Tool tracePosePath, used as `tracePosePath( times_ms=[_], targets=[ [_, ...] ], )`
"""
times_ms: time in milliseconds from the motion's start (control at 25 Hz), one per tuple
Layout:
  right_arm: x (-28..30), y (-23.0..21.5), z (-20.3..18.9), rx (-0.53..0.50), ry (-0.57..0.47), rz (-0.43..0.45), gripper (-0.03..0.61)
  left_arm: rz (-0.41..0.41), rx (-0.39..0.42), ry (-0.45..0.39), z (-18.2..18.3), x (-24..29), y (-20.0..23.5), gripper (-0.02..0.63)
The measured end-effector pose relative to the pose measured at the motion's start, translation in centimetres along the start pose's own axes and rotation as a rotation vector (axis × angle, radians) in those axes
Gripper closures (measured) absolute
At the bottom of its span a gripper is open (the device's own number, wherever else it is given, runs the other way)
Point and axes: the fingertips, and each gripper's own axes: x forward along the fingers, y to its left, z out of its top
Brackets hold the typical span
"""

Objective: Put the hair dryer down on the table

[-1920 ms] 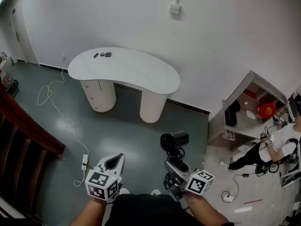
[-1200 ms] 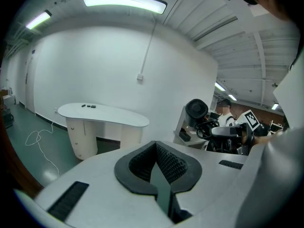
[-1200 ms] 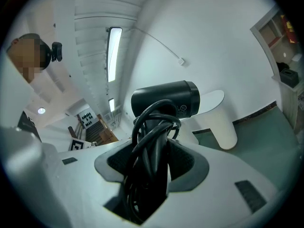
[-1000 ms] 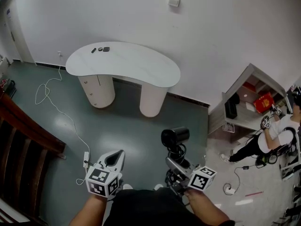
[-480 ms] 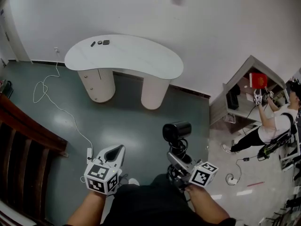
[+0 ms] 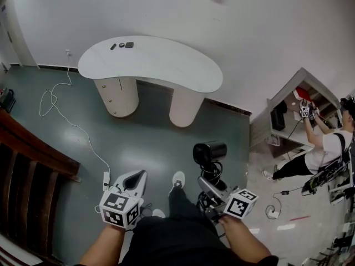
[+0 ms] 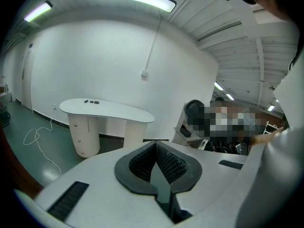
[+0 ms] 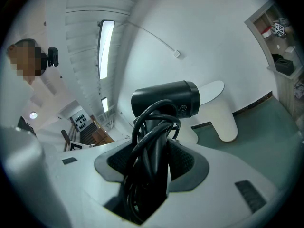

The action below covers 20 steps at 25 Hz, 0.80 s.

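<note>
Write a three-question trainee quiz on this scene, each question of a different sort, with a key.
1. True or false: the hair dryer has not reached the table.
2. Which gripper holds the hair dryer? A left, B right, C both.
3. Fill in: the left gripper is ____, with nothing between its jaws.

Key:
1. True: it is held over the floor, short of the table.
2. B: the right gripper is clamped on its cord-wrapped handle.
3. shut
</note>
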Motion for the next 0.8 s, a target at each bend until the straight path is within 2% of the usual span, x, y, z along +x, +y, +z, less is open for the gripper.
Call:
tracePosePath(
  times_ms=[280,520,800],
  targets=[
    [4.5,-3.4,3.0,0.007,0.027,0.015,0.379,0.037,-0.021,0.01,1.5,3.5,2.9,0.603],
    [10.0,-5.7,8.0,-0.01,0.029,0.051,0.379,0.078,0.014,0.002,5.6,7.6,6.2,0.603],
    [14.1,-8.2,12.7,-0.019,0.043,0.079,0.379,0.088,0.006,0.0,9.7,12.4,8.3,0.603]
  ],
)
